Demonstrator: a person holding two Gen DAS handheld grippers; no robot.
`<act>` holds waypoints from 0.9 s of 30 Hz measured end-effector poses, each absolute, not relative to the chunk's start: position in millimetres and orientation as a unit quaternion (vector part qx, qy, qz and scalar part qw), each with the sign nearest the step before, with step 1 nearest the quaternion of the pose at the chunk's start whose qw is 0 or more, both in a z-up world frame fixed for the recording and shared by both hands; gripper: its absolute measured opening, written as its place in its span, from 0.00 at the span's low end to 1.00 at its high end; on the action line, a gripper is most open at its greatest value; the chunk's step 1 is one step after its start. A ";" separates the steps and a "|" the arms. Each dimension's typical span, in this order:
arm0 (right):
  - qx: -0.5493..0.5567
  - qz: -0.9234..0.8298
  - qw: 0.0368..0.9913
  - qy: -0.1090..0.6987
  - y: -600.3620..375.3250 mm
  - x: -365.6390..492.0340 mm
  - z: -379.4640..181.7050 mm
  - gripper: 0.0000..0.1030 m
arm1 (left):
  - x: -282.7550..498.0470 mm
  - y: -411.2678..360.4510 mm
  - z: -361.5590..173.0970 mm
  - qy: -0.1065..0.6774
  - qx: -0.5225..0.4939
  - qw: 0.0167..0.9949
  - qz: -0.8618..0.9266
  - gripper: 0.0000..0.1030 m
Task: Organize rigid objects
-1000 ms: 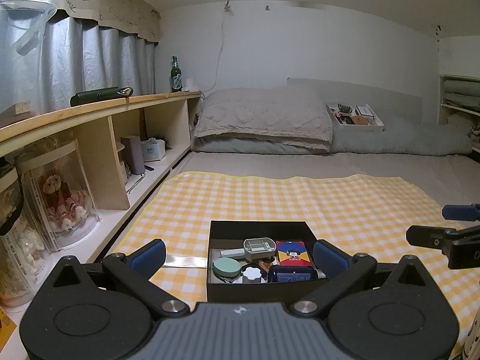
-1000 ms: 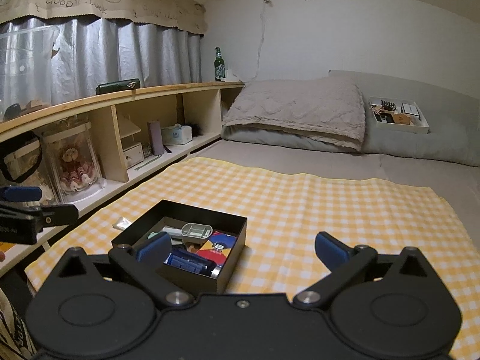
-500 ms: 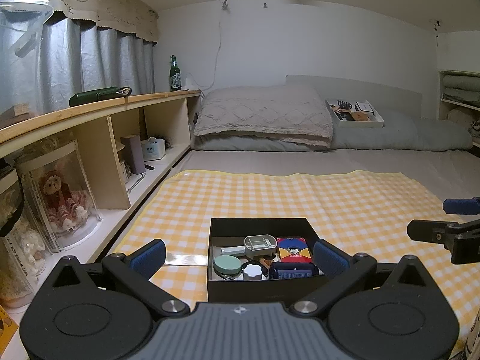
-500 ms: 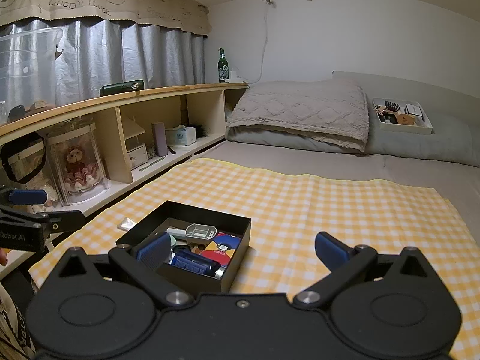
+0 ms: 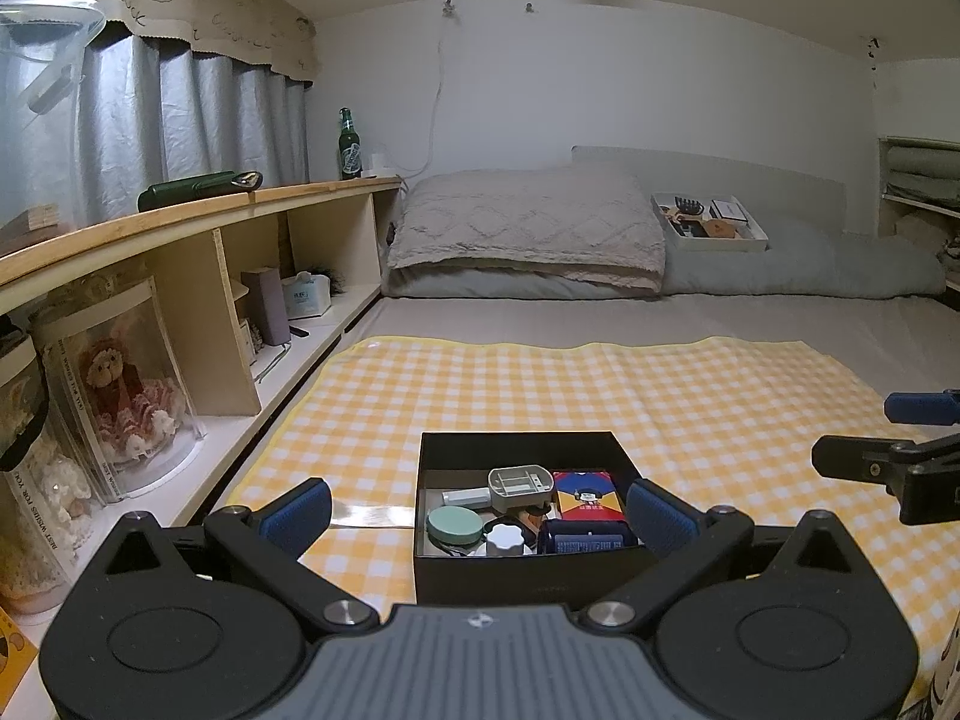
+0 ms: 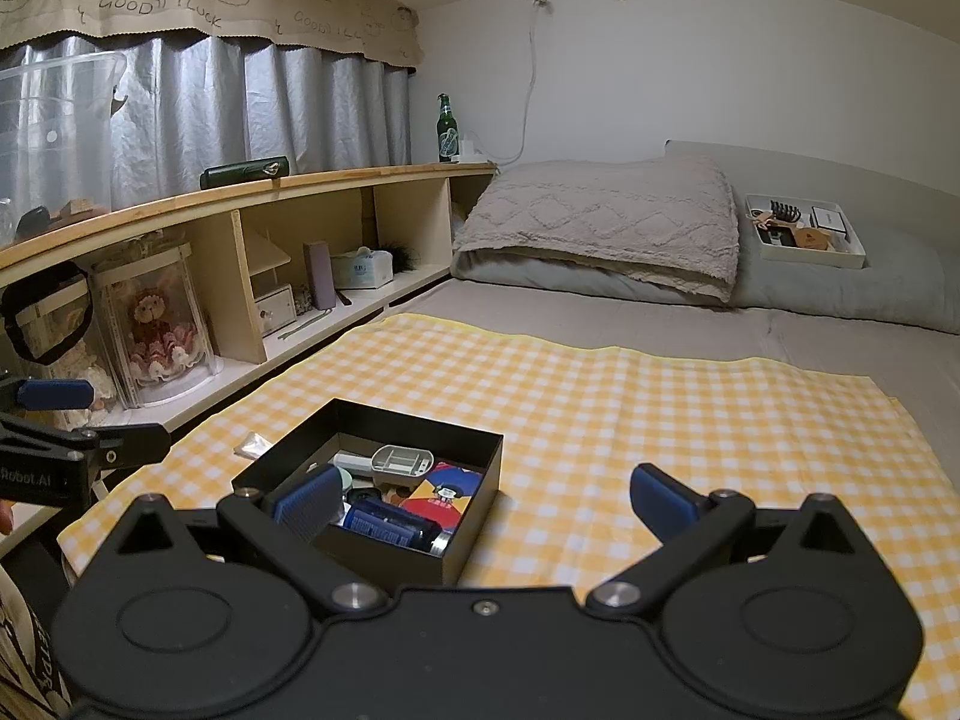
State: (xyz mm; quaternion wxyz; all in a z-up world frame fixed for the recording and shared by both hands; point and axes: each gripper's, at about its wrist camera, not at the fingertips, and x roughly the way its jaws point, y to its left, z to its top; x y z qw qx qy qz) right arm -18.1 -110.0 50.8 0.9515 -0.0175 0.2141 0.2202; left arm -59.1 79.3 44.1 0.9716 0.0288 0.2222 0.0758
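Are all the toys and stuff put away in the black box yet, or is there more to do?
Mostly done, it seems: the open black box on the yellow checked cloth already holds a round green tin, a grey plastic tray and a colourful card box. Both the left claw and the right claw are open and empty. Left out: a small clear wrapper beside the box.

A black box sits near on the yellow checked cloth, holding a green round lid, grey tray and red card pack. The left gripper spreads wide, empty.
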 end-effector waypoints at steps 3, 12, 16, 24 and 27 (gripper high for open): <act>-0.017 0.220 0.952 0.214 -109.9 -18.0 50.9 1.00 | -59.2 79.3 44.0 0.222 0.029 0.972 0.076 1.00; -0.018 0.221 0.951 0.216 -109.0 -17.9 50.4 1.00 | -59.0 78.8 43.7 0.224 0.029 0.971 0.074 1.00; -0.018 0.221 0.951 0.216 -109.2 -17.6 50.7 1.00 | -58.8 78.9 43.6 0.225 0.028 0.971 0.075 1.00; -0.020 0.222 0.951 0.217 -107.9 -18.2 49.4 1.00 | -59.2 79.6 43.3 0.226 0.027 0.971 0.076 1.00; -0.020 0.221 0.951 0.217 -107.7 -18.3 49.3 1.00 | -59.3 79.5 43.3 0.226 0.028 0.971 0.076 1.00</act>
